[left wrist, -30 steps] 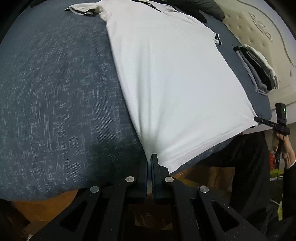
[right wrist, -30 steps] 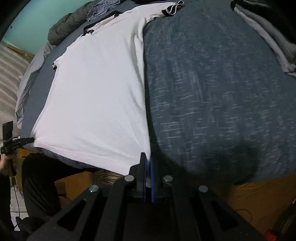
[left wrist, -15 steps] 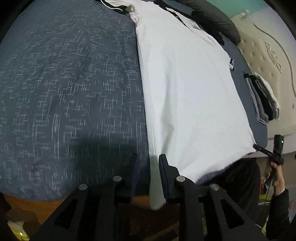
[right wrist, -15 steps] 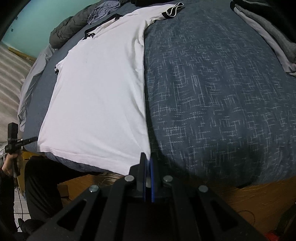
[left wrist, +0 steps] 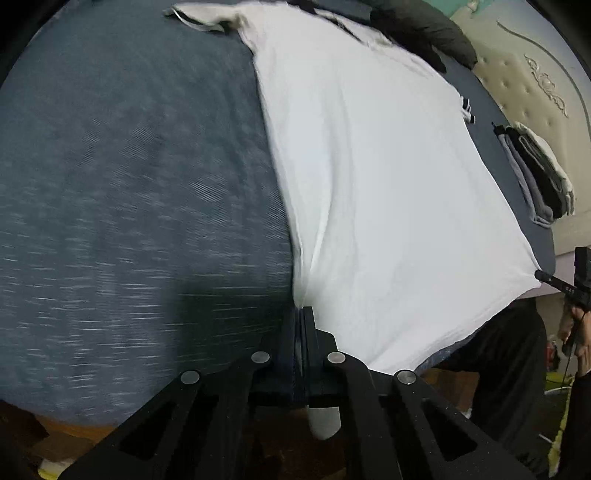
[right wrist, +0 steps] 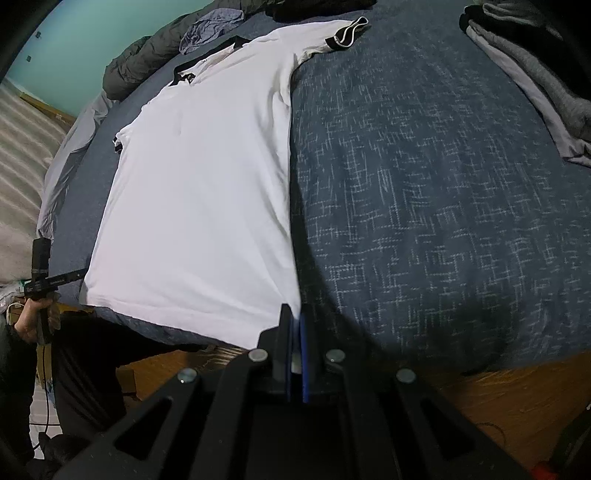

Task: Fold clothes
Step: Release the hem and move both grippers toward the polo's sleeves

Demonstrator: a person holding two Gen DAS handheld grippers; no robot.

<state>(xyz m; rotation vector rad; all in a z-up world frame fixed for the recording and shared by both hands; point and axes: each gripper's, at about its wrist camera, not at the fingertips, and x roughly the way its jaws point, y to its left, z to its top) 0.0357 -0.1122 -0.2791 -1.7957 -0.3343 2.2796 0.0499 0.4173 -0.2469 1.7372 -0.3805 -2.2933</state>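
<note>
Left gripper (left wrist: 303, 325), spread half a second ago, now pinches the hem corner of the white short-sleeved polo shirt (left wrist: 373, 177); right gripper (right wrist: 294, 332) clamps the opposite corner, shirt flat on the dark-blue patterned bedspread (right wrist: 424, 192), ready for lifting.

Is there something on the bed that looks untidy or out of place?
The white shirt lies flat, both tongs shut on its bottom corners. Its far sleeve is bunched at the cuff. Behind the collar, a dark jacket and a blue-grey garment lie crumpled, unlike the neat folded stack.
</note>
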